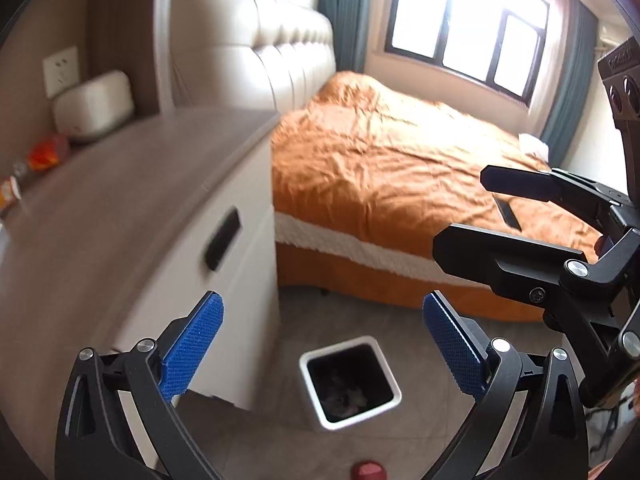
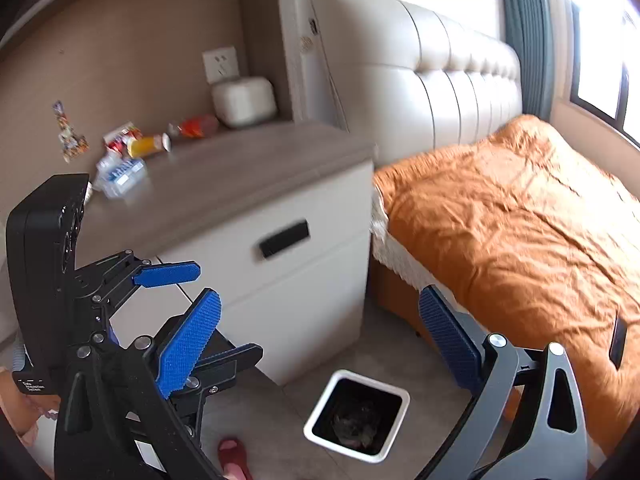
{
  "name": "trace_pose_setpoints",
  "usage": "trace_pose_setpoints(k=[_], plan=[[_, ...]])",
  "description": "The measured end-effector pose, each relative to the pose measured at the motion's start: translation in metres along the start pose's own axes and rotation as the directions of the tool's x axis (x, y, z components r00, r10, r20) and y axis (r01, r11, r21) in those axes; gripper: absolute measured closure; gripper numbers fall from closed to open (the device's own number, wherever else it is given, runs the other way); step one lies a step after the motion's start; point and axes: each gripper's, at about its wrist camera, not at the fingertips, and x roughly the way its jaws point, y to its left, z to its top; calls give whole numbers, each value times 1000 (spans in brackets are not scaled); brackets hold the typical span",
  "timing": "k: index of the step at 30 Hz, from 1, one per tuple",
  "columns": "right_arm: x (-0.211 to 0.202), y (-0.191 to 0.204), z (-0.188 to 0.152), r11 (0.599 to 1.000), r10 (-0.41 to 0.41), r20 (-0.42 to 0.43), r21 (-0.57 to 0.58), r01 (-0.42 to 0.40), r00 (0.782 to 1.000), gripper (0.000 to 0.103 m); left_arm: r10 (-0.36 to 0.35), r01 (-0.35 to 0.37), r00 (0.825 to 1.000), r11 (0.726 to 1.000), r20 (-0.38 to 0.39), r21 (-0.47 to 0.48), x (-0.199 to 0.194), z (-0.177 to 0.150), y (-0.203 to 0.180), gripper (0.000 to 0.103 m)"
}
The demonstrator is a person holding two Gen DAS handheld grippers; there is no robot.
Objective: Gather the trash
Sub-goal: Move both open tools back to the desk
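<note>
Left gripper (image 1: 322, 346) spread wide, blue pads (image 1: 191, 350) far apart, nothing between them. Right gripper (image 2: 320, 344) likewise wide open and empty, blue pads (image 2: 188, 344) well separated.

Below and between the left fingers, on grey floor tiles (image 1: 420, 340): a white square trash bin (image 1: 349, 386) with a dark inside, some crumpled scraps at the bottom. Same bin (image 2: 357, 415) just beneath the gap of the right fingers in the right wrist view, dark contents dimly visible, too murky to identify.

Beyond the left finger of each gripper, a white bedside cabinet (image 2: 280, 240) with a grey-brown top and a dark recessed drawer handle (image 2: 284, 238). On that top, far up and left of the right fingers, a cluster of litter against the wall: a crushed clear plastic bottle (image 2: 120, 174) with a blue label, a yellow bottle (image 2: 149, 145) on its side, a red-and-white wrapper (image 2: 120, 136), an orange-red packet (image 2: 196, 126). Behind these a white rounded box (image 2: 244, 101) under a wall socket (image 2: 220, 65).

Ahead and right of both pairs of fingers, a bed with a rumpled orange cover (image 2: 520, 220) and a cream padded headboard (image 2: 440, 80); a dark flat object (image 2: 618, 340) on the cover, blurred. Window (image 1: 468, 24) bright beyond the bed.

Near the bottom edge, under the fingers, a red slipper (image 2: 234, 458).
</note>
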Motion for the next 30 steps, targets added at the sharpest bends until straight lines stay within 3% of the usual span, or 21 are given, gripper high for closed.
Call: trace_pose_setpoints(k=[9, 17, 23, 30], plan=[[-41, 47, 55, 994, 78, 115, -79, -69, 990, 4, 111, -107, 989, 993, 102, -41, -84, 30, 26, 5], [-54, 87, 85, 979, 161, 150, -151, -139, 976, 4, 204, -189, 966, 976, 158, -105, -140, 34, 54, 5], [-54, 121, 103, 959, 234, 166, -202, -199, 958, 4, 275, -249, 947, 955, 165, -162, -176, 29, 82, 5], [-40, 161, 117, 929, 319, 157, -247, -275, 935, 4, 375, -333, 913, 912, 158, -239, -211, 13, 117, 5]])
